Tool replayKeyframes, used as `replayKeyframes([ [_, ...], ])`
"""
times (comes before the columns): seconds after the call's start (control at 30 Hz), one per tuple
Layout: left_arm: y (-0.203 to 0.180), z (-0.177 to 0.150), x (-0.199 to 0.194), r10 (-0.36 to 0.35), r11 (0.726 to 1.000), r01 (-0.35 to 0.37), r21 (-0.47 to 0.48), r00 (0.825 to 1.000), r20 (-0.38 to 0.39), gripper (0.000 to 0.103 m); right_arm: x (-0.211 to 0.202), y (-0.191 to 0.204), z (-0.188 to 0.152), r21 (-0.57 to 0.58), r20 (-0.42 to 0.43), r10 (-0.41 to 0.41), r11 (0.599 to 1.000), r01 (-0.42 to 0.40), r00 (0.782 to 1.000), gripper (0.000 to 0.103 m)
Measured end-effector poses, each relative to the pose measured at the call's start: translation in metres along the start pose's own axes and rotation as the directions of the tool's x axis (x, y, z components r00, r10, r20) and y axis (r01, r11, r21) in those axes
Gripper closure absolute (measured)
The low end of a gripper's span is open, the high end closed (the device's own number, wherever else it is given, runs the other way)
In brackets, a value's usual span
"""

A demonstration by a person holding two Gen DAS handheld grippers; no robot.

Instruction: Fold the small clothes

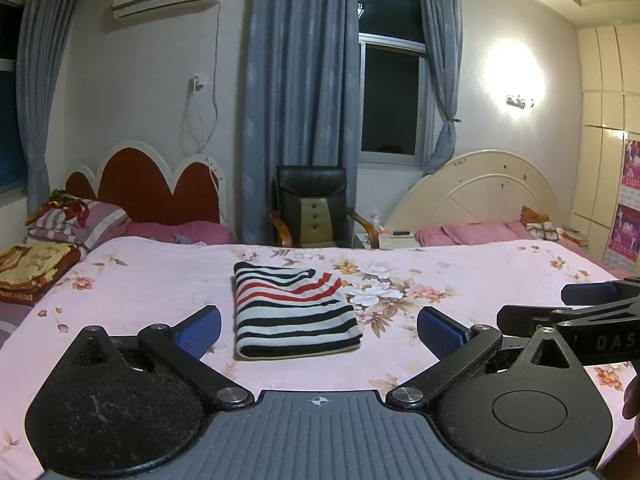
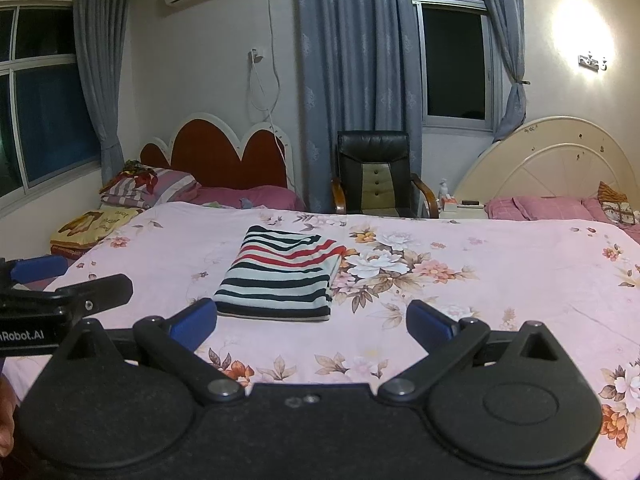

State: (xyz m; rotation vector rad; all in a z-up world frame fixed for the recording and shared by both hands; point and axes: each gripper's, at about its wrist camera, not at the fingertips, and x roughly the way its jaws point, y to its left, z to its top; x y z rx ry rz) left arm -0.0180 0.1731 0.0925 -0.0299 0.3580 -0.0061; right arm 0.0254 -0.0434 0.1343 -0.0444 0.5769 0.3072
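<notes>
A striped garment (image 1: 294, 312), white with black and red stripes, lies folded into a neat rectangle on the pink floral bedsheet (image 1: 160, 280). It also shows in the right wrist view (image 2: 280, 276). My left gripper (image 1: 319, 330) is open and empty, held just short of the garment's near edge. My right gripper (image 2: 312, 322) is open and empty, held short of the garment and a little to its right. Each gripper shows at the edge of the other's view, the right gripper (image 1: 592, 308) at the right and the left gripper (image 2: 60, 284) at the left.
Beyond the bed stand a black office chair (image 1: 316, 204), a red headboard (image 1: 156, 188) with stacked bedding (image 1: 52, 232) at left, and a cream headboard (image 1: 480, 196) with pink pillows at right. Grey curtains (image 1: 300, 100) hang behind.
</notes>
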Motion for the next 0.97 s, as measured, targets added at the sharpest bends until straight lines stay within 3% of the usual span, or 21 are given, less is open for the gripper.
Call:
replayKeyframes([
  [0.67,0.0033,-0.0006,0.0019,0.014,1.000,-0.014,0.001,1.000,0.001,0.000,0.0018,-0.0003,-0.0005,0.006,0.005,-0.001,1.000,0.001,1.000,0.002],
  [0.97,0.0018,0.0036,-0.0032,0.045,0.998,-0.047,0.038,0.997,0.058,0.000,0.0023,0.0002,-0.0004,0.005,0.008,0.001,1.000,-0.001,1.000,0.002],
])
